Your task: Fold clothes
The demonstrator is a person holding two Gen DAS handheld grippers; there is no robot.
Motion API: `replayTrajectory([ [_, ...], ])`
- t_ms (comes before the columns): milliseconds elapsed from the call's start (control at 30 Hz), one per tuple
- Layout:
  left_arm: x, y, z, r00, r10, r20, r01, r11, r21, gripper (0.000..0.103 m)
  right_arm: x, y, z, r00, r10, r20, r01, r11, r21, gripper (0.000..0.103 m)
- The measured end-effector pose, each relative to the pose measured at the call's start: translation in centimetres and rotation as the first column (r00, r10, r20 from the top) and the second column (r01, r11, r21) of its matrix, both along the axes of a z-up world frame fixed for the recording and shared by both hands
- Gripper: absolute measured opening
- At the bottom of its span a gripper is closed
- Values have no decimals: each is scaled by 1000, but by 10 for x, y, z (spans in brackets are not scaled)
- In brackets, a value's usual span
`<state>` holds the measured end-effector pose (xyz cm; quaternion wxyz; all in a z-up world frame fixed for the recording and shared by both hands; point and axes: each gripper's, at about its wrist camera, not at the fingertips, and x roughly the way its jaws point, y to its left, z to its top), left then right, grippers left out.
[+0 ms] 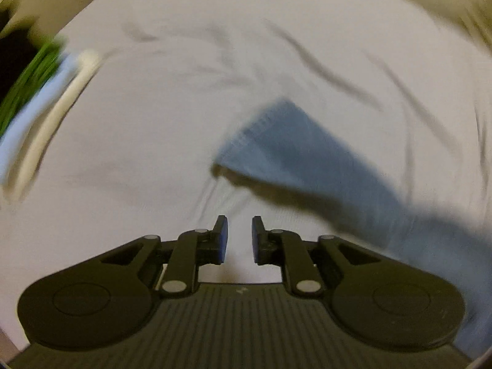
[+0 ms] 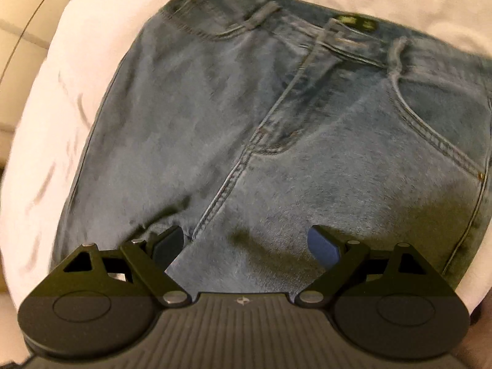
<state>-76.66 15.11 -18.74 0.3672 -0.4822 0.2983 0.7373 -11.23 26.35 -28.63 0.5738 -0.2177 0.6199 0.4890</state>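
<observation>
A pair of blue jeans (image 2: 246,123) lies front side up on a white sheet (image 2: 61,107), waistband at the far side. My right gripper (image 2: 246,243) is wide open just above the crotch and thigh area, holding nothing. In the left wrist view one jeans leg (image 1: 292,153) runs from the lower right to a hem near the middle. My left gripper (image 1: 240,236) hovers over the white sheet (image 1: 138,153) left of that leg, its jaws a narrow gap apart and empty.
A blurred stack of folded items, green (image 1: 27,83) and white (image 1: 55,110), lies at the left edge of the sheet. Beige surfaces (image 2: 18,46) show beyond the sheet's edges.
</observation>
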Motion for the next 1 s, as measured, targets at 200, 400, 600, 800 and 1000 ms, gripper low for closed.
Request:
replayTrajectory([
  [200,44,8,-59,868,-424,-259,396,905,-156,33,-76,19,10,929,337,155,-349,936,55,89],
  [400,32,17,-108,526,-676,-516,552,733,-398,43,-140,23,3,811,539,229,-562,825,50,89],
  [600,24,13,-161,106,-876,-470,645,420,-638,5,-145,21,-8,827,517,219,-534,845,23,89],
  [800,6,9,-44,469,-794,-387,754,588,-293,4,-133,22,-4,857,468,213,-481,876,11,89],
  [1000,-63,14,139,892,-451,8,410,819,402,4,-111,19,-7,900,385,203,-391,920,-8,89],
])
